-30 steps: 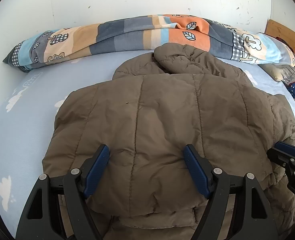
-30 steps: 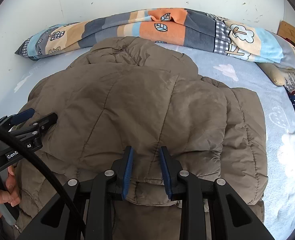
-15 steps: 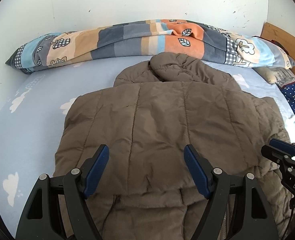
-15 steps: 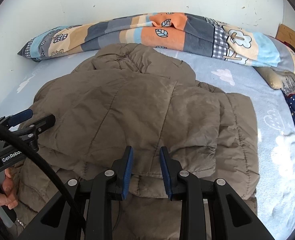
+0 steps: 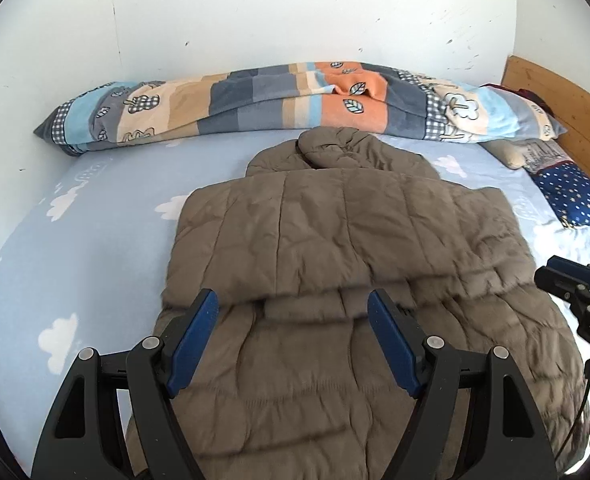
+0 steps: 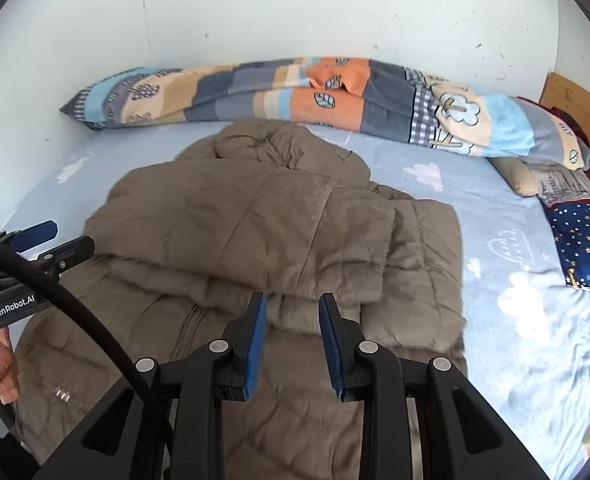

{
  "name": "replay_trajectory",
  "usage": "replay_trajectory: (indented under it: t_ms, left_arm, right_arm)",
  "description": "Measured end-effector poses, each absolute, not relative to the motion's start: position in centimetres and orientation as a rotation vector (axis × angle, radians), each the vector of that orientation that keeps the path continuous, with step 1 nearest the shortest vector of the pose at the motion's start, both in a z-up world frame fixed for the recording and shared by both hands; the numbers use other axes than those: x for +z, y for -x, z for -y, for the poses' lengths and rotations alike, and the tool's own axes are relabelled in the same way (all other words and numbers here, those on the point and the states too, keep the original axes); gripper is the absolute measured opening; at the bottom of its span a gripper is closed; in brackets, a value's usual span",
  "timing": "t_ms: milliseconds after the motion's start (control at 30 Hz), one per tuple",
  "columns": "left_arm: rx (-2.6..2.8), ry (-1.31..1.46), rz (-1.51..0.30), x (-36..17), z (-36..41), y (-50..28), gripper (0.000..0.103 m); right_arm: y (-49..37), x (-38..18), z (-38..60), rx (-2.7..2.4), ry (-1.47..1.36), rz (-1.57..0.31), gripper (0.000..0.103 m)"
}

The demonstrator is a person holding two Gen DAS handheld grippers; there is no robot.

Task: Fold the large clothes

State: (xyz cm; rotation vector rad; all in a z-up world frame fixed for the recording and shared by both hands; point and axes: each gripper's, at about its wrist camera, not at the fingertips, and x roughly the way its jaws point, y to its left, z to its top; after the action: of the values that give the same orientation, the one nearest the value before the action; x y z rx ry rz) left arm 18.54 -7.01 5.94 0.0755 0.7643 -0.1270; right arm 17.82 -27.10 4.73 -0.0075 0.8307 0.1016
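1. We see a brown puffer jacket (image 5: 335,248) spread across the middle of the bed (image 5: 95,248), its hood end toward the wall and an upper layer folded down over the lower part.
2. Our left tool (image 5: 293,340) hovers above the jacket's near half with its blue pads wide apart — released, nothing between them.
3. Our right tool (image 6: 293,340) stands over the folded edge of the jacket; its pads are close together yet a clear gap shows and no cloth sits in it, so it grasps nothing.
4. In the right wrist view a hand (image 6: 1,372) grips the handle of the left tool at the left edge, beside a black cable (image 6: 75,320).
5. A rolled patchwork quilt (image 5: 295,104) lies along the white wall (image 5: 295,12) behind the jacket — apart from it.
6. A navy starred pillow (image 6: 583,244) rests at the right, by the wooden headboard (image 6: 575,108).
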Motion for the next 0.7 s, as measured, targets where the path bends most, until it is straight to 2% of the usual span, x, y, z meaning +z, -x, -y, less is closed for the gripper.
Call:
replay_trajectory:
  t_ms: [167, 400, 700]
  left_arm:
    - [-0.150, -0.093, -0.737, 7.4, 6.3, -13.9, 0.077]
    - [-0.167, -0.104, -0.722, 8.1, 5.0, -9.6, 0.077]
    - [-0.154, -0.068, -0.770, 5.7, 3.0, -6.5, 0.077]
  right_arm:
    - [-12.7, 6.6, 27.7, 0.106, -0.016, -0.776, 0.029]
    - [-7.1, 5.5, 28.6, 0.095, -0.061, -0.804, 0.031]
    - [-2.6, 3.3, 28.7, 0.083, -0.104, -0.856, 0.031]
